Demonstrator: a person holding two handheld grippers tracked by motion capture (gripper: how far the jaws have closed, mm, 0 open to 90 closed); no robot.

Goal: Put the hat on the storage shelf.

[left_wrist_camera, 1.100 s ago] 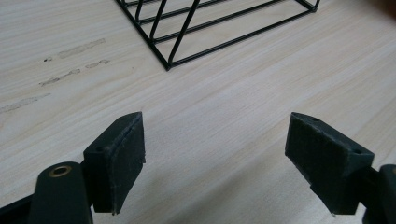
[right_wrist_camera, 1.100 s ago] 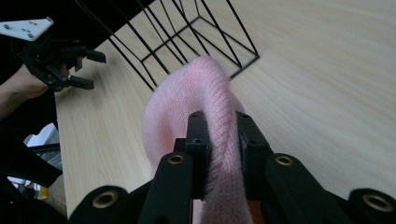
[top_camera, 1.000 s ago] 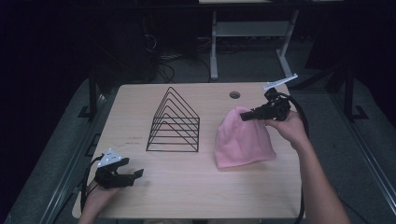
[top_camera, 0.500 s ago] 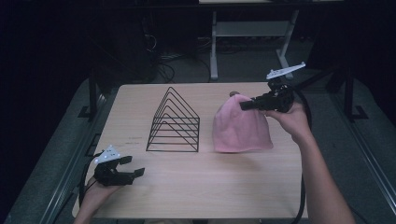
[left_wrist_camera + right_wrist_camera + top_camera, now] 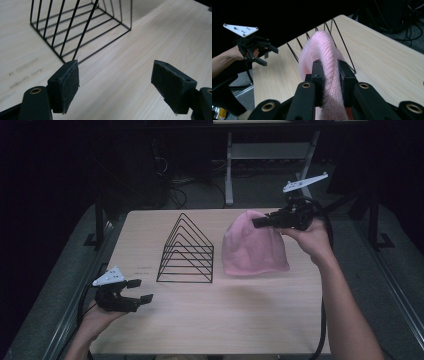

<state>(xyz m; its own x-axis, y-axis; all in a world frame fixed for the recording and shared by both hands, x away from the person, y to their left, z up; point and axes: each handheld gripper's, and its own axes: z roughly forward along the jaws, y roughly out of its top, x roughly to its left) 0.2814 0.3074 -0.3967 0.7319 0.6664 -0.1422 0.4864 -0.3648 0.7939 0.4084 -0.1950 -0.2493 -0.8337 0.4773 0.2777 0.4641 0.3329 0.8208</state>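
A pale wood-grain bench (image 5: 210,320) is seen across the middle of the high view, and on it stands a black wire rack (image 5: 187,251), a row of thin triangular frames on a rectangular base. Just right of it a pink knitted hat (image 5: 252,247) is held up, soft and ribbed, dome-shaped, its lower edge on the bench. In the right gripper view the knit is seen bunched into a thick fold at centre frame.

Compared with a second ago, the hat has been pulled upright from a slumped heap, and the right hand-held gripper (image 5: 260,222) has been raised toward the upper right of the frame, its grey plate now clear above the bench edge.

The right hand-held gripper (image 5: 331,75) is clamped on the hat near its crown, the fabric pinched between both black jaws. The left hand-held gripper (image 5: 142,291) is kept at the lower left of the high view, jaws spread wide, nothing between its textured pads (image 5: 71,85), hovering over bare bench near the rack's corner.
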